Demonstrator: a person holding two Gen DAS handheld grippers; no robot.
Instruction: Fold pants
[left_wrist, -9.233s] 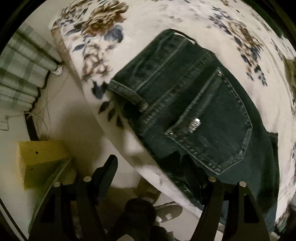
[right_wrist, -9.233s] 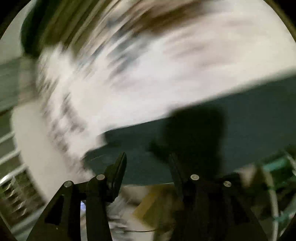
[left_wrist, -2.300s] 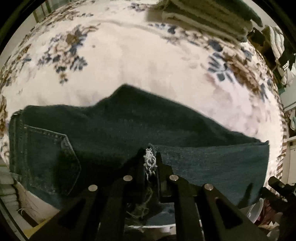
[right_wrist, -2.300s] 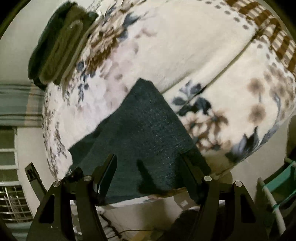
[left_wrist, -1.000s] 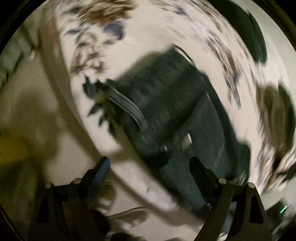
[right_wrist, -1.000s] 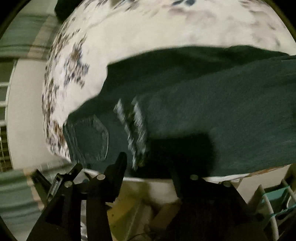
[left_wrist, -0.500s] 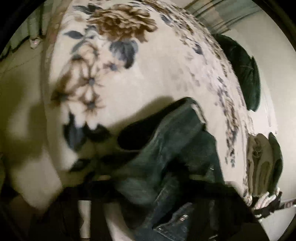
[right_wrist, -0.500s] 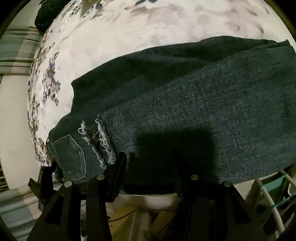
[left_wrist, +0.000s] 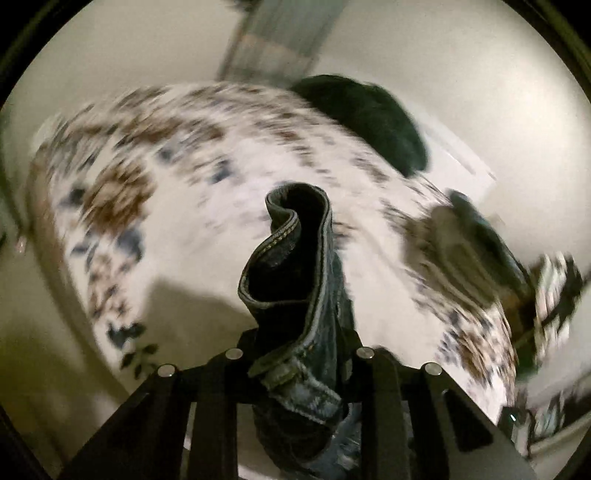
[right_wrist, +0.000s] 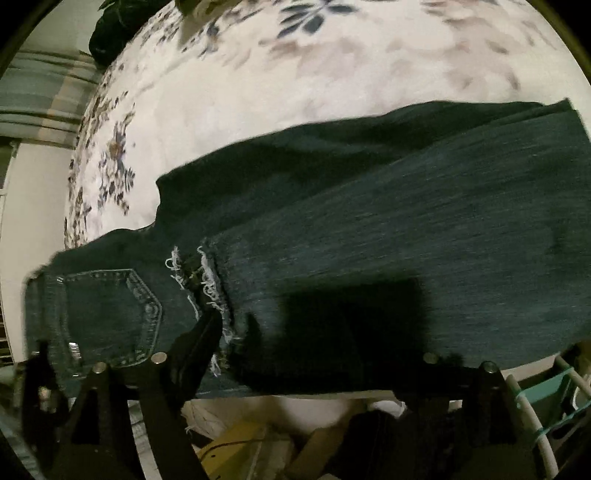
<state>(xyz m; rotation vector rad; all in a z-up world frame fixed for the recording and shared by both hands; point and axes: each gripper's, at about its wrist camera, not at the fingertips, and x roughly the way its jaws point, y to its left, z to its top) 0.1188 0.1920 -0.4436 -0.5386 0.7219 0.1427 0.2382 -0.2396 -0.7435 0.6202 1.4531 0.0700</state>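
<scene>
Denim pants (left_wrist: 295, 280) pinched in left claw (left_wrist: 299, 354), floral blanket (left_wrist: 207, 192) behind

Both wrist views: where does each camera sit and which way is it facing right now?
Left wrist: sits on the left gripper, looking along its fingers across the floral bedspread toward the wall; the jeans' waistband is bunched between the closed fingers.
Right wrist: sits on the right gripper, looking down over the bed edge at the jeans lying flat; its fingers are spread wide.
Shared: both show the same jeans and bedspread, and the dark bundle at the far end.
</scene>
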